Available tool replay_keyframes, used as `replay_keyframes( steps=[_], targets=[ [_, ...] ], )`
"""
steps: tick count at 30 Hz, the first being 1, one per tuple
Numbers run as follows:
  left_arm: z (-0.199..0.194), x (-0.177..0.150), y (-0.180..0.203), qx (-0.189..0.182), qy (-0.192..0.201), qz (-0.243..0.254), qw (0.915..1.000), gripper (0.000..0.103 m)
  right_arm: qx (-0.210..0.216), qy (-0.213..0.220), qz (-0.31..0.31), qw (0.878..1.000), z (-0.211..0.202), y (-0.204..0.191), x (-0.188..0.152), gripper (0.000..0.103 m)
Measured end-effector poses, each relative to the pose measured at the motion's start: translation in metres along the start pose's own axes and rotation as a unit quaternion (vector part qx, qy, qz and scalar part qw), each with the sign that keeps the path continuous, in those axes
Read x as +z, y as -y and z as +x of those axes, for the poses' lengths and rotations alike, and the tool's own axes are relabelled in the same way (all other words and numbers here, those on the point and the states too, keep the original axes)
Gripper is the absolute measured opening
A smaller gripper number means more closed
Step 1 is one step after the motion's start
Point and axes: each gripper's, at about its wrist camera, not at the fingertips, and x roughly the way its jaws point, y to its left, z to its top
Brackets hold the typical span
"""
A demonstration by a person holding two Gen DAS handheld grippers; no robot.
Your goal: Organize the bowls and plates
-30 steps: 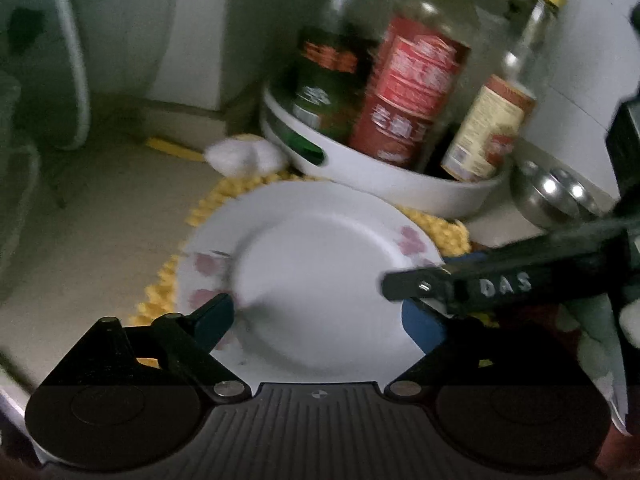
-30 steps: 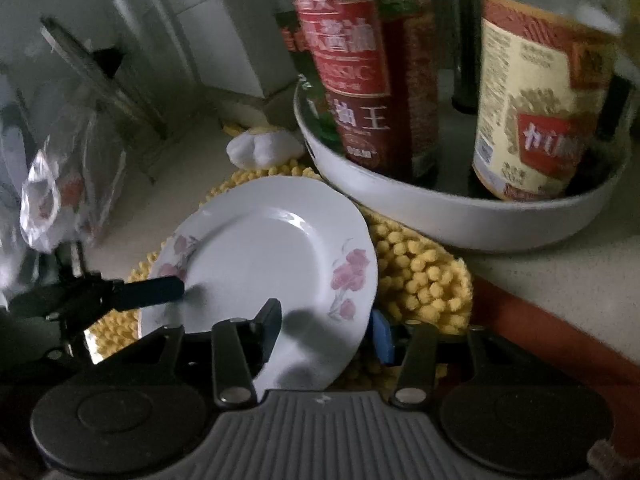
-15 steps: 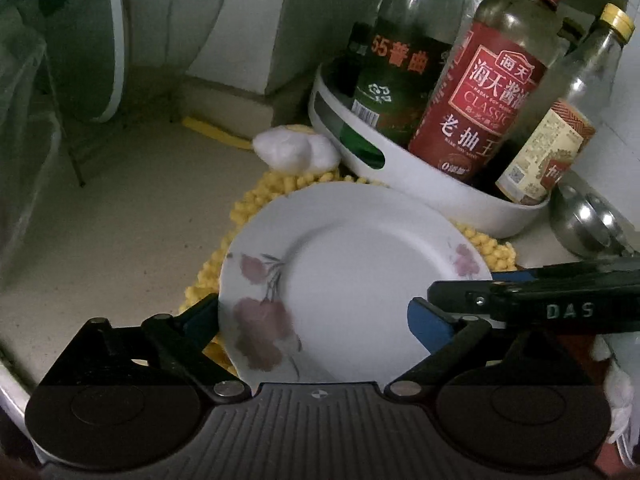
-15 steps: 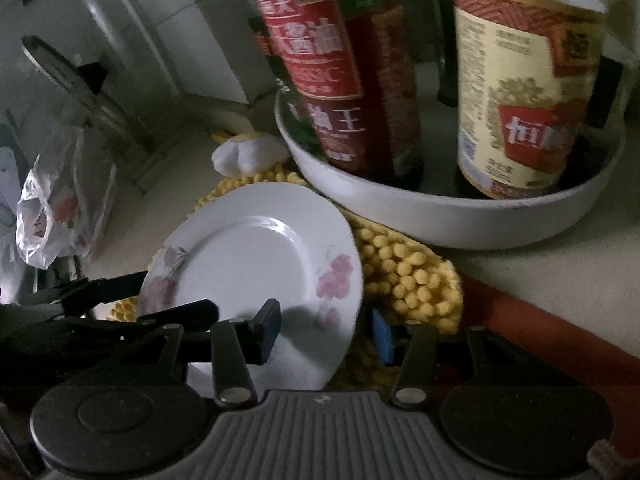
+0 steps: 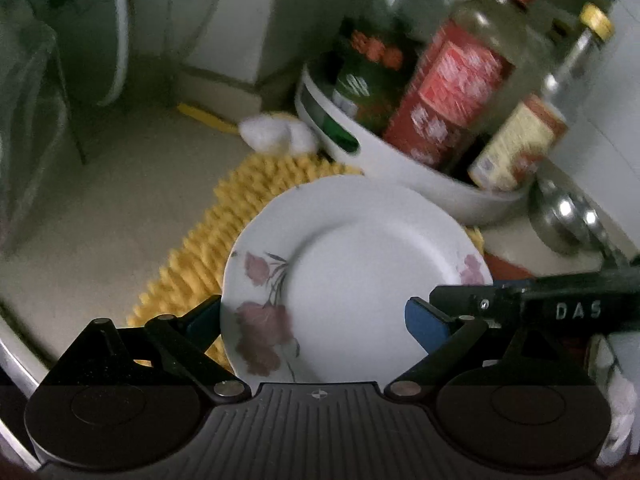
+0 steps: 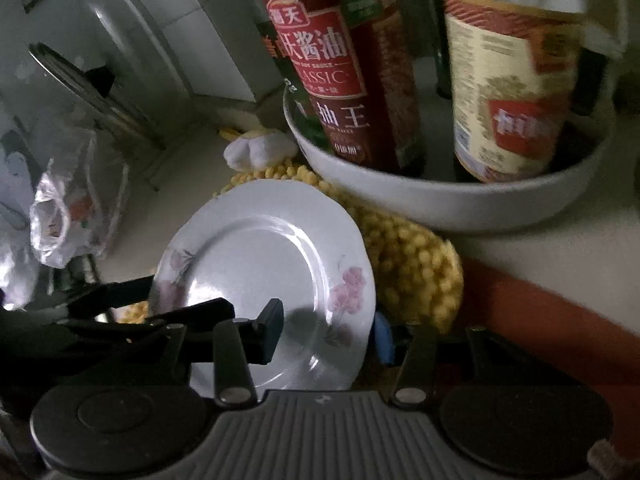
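A white plate [image 5: 360,280] with pink flower prints lies on a yellow nubbly mat [image 5: 224,236] on the pale tabletop [image 5: 100,208], just in front of a white round tray [image 6: 460,204] full of bottles. The left hand-held gripper [image 5: 316,320] has its jaws spread wide, one blue pad at each side of the plate's near edge, not pinching it. The right hand-held gripper [image 6: 326,330] reaches in from the other side, jaws apart as well: one dark finger [image 6: 270,330] sits over the plate's face, the blue-padded one just off the rim, nothing clamped. In the left wrist view its black arm crosses at the right and carries the white letters "DAS".

The labels read best from the right wrist view. The red-labelled bottle [image 6: 344,64] shows large Chinese characters for soy sauce with "CLASSIC" in Latin letters beneath. The cream-labelled bottle [image 6: 508,96] beside it has a red panel with blurred characters I cannot make out. A green-labelled bottle [image 5: 364,76] stands behind them, its print too smeared to read. A small white fluffy thing [image 6: 258,152] rests at the mat's far end, a steel ladle [image 5: 568,216] lies right of the tray, and a crumpled plastic bag [image 6: 64,216] sits off to the left
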Motion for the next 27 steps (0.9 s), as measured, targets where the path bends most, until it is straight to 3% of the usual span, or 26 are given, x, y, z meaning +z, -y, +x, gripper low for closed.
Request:
replay_keyframes(
  steps=[5, 27],
  targets=[
    [0.005, -0.009, 0.011, 0.025, 0.006, 0.051, 0.9984, 0.098, -0.013, -0.014, 0.004, 1.000, -0.001, 0.007, -0.013, 0.044],
    [0.007, -0.014, 0.017, 0.042, 0.013, 0.064, 0.9970, 0.097, -0.035, 0.031, 0.003, 0.999, -0.002, 0.000, -0.028, 0.045]
  ],
)
